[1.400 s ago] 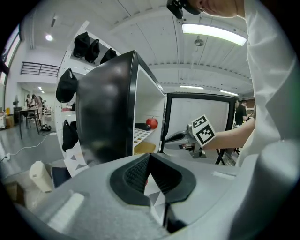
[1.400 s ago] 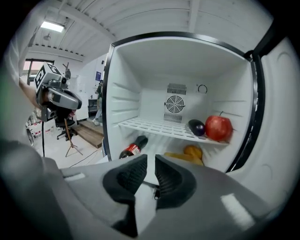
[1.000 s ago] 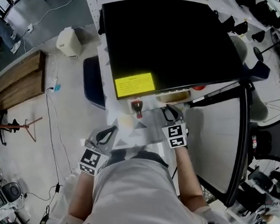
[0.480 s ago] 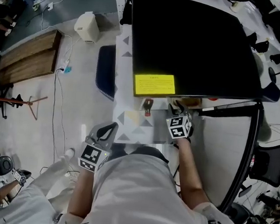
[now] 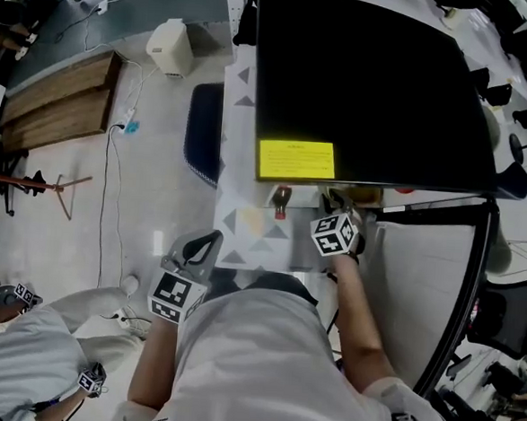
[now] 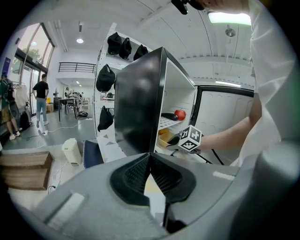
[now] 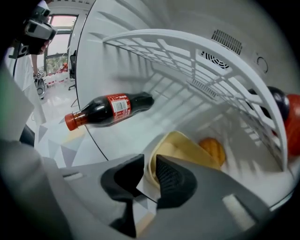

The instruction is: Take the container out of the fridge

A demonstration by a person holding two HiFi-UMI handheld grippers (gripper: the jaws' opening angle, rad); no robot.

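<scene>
The black fridge (image 5: 372, 78) stands with its door (image 5: 420, 288) swung open to the right. On its white floor sits a yellow container (image 7: 187, 150) with an orange item (image 7: 212, 149) in it. My right gripper (image 7: 149, 176) reaches into the fridge (image 5: 336, 201). Its jaws are closing, with the container's near rim between the pads and a thin gap still showing. A cola bottle (image 7: 105, 110) lies on its side to the left. My left gripper (image 5: 202, 246) hangs back outside the fridge, shut and holding nothing.
A wire shelf (image 7: 197, 61) spans above the container and bears a red fruit (image 7: 293, 126) and a dark vegetable (image 7: 276, 105). On the floor to the left are a white bin (image 5: 171, 47), a wooden bench (image 5: 59, 110) and cables. Another person (image 5: 19, 359) crouches at lower left.
My right gripper has pushed a little deeper into the fridge and its marker cube has tilted. A second person has come into view at lower left. The left gripper has stayed put.
</scene>
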